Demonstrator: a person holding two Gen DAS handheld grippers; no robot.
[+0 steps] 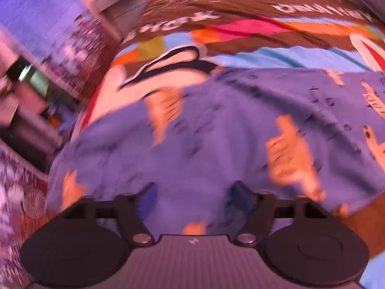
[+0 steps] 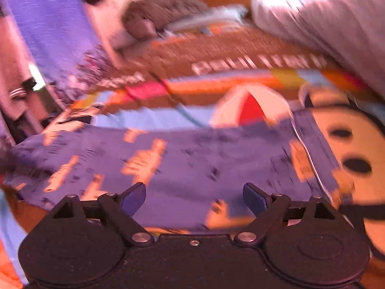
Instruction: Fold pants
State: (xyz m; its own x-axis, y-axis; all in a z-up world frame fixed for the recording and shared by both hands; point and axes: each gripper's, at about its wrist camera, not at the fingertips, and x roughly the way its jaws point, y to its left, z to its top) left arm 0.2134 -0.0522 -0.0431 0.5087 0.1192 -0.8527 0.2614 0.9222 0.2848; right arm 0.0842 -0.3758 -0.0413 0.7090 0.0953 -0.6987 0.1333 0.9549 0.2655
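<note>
A bed covered by one bright cartoon-print bedspread (image 1: 276, 55) fills both views, its pattern of light blue, brown, orange and pink bands blurred by motion. Nearest the cameras lies one pair of purple pants (image 1: 216, 125) with orange figures printed on it, spread flat on the bedspread and reaching across nearly the whole width of each view. The left tongs (image 1: 192, 197) hang over the near part of the pants with the two blue-padded fingers standing wide apart and nothing between them but the cloth below; the right tongs (image 2: 194, 198) likewise stand wide, gripping nothing, above the near hem. In the right wrist view the far edge of the pants (image 2: 192, 154) runs in a fairly straight line, with bare bedspread beyond it up to a grey bundle (image 2: 336, 24) and a dark knitted piece (image 2: 158, 12) at the back. In the left wrist view the bed's left edge drops off to cluttered furniture, too blurred to name.
</note>
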